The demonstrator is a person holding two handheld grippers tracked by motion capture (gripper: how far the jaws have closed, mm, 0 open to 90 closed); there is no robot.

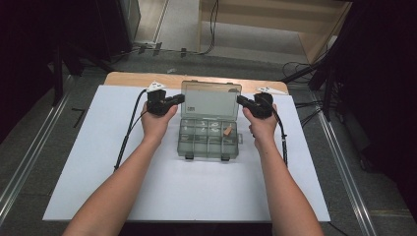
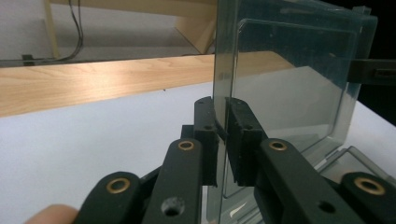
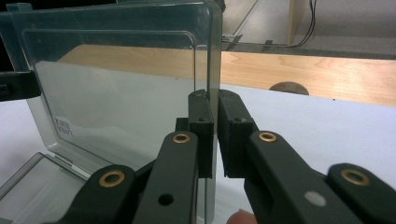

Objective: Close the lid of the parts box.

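A clear plastic compartment box (image 1: 184, 147) sits mid-table with its lid (image 1: 211, 101) raised upright. A small tan piece (image 1: 227, 131) lies in one right-hand compartment. My left gripper (image 1: 181, 99) is at the lid's left edge. In the left gripper view the lid (image 2: 289, 93) edge runs between the jaws of that gripper (image 2: 222, 135), with a sliver of slack at the pads. My right gripper (image 1: 240, 100) is at the lid's right edge. In the right gripper view its jaws (image 3: 216, 135) pinch the lid (image 3: 116, 93) edge tightly.
The box rests on a white sheet (image 1: 196, 191) over a wooden table (image 1: 133, 77). Cables trail from both grippers along the forearms. Dark stands and floor cables (image 1: 305, 69) surround the table. A wooden shelf (image 1: 275, 24) stands behind it.
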